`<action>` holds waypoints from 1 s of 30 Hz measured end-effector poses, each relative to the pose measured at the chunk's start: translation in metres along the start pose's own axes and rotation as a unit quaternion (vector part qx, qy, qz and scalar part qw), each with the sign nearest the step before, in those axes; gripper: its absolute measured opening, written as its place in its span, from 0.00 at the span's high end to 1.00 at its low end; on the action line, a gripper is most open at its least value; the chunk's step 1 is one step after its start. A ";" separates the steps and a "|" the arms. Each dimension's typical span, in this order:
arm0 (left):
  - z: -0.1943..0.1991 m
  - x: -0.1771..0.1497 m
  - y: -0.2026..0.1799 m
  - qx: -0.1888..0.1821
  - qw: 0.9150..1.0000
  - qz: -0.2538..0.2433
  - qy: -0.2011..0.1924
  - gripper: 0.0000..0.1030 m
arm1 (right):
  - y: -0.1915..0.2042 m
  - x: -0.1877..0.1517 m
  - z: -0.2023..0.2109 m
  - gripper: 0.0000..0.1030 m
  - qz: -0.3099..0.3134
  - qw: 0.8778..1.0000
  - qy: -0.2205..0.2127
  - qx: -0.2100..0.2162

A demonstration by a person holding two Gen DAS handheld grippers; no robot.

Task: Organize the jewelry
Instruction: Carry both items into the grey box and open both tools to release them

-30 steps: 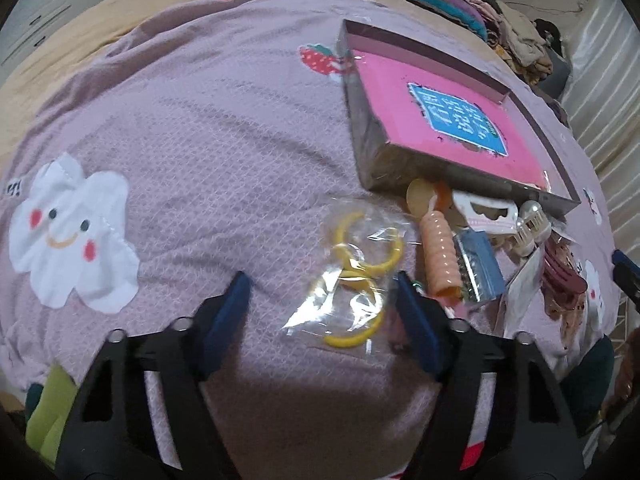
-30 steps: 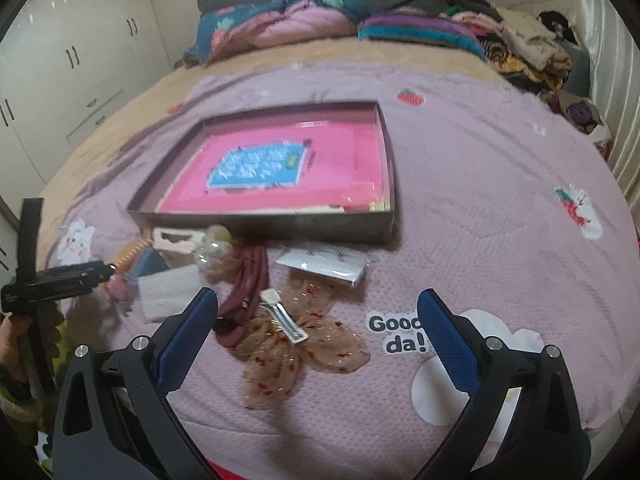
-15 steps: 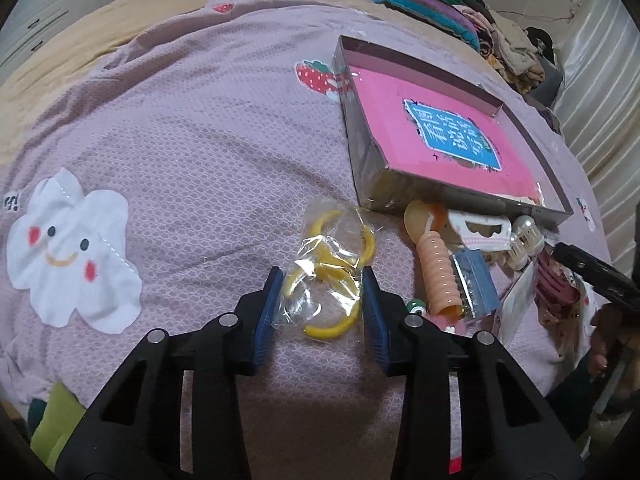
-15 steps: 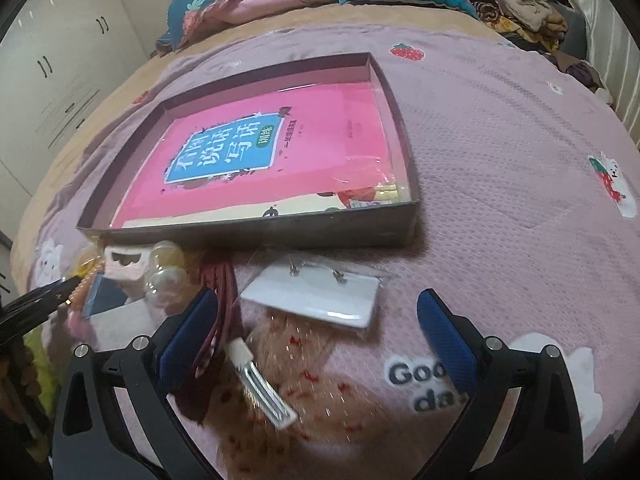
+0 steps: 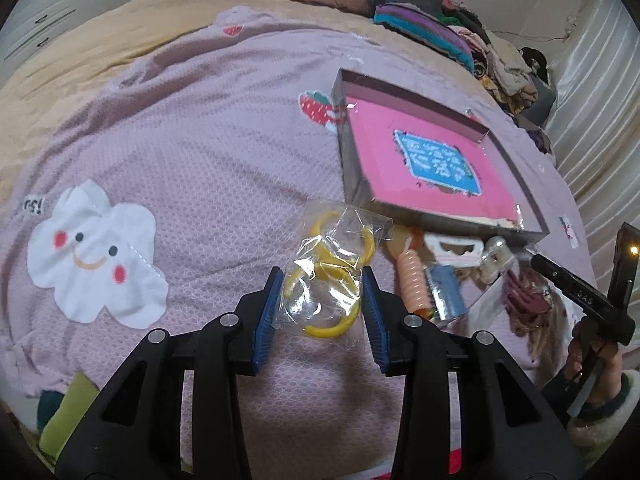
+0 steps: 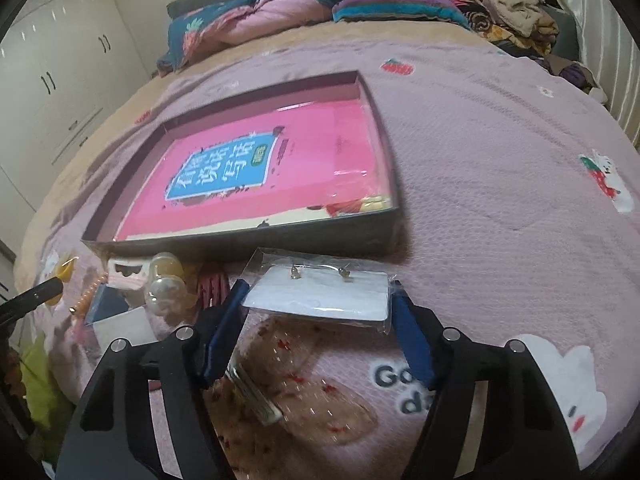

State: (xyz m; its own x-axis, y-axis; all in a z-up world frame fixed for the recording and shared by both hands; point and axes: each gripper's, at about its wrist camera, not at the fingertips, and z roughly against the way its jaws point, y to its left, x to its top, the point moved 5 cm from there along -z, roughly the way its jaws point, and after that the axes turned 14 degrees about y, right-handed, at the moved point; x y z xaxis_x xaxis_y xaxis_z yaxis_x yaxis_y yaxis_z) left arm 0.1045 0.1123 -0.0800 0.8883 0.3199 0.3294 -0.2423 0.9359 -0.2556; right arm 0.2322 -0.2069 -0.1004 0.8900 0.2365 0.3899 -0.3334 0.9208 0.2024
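A: Where is there room to pass?
B: The purple blanket is lying bare on the left side.
A: What is blocking the way?
B: The box wall is standing ahead, and hair clips are crowding just beside it.

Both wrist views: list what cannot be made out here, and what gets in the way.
- Left wrist view: whether the left gripper truly pinches the bag of yellow rings; the clear plastic hides any contact.
- Right wrist view: whether the right gripper touches the earring card; its edges cover the fingertips.
- Right wrist view: the hair bow is blurred and partly behind the gripper.
- Left wrist view: the box hides parts of the pile beside it.
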 end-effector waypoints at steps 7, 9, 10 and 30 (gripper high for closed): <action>0.012 0.014 -0.019 -0.005 1.000 -0.016 -0.013 0.71 | -0.019 0.001 0.043 0.33 -0.017 0.999 -0.042 0.000; 0.014 0.019 -0.026 -0.008 1.000 -0.021 -0.016 0.71 | -0.023 0.004 0.056 0.33 -0.018 0.998 -0.055 -0.001; 0.014 0.023 -0.029 -0.009 0.999 -0.025 -0.017 0.71 | -0.025 0.006 0.062 0.33 -0.018 0.998 -0.064 -0.003; -0.027 0.090 -0.096 -0.020 0.998 -0.067 -0.002 0.71 | 0.013 0.068 0.077 0.33 0.061 0.993 -0.098 0.038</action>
State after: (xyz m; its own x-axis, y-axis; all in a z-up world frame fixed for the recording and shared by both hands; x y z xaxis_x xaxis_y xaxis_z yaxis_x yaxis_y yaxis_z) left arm 0.2177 0.0473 -0.0503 0.9100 0.1923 0.3674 -0.1051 0.9640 -0.2443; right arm 0.2648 -0.2031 -0.0021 0.7664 0.2742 0.5809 -0.4648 0.8609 0.2069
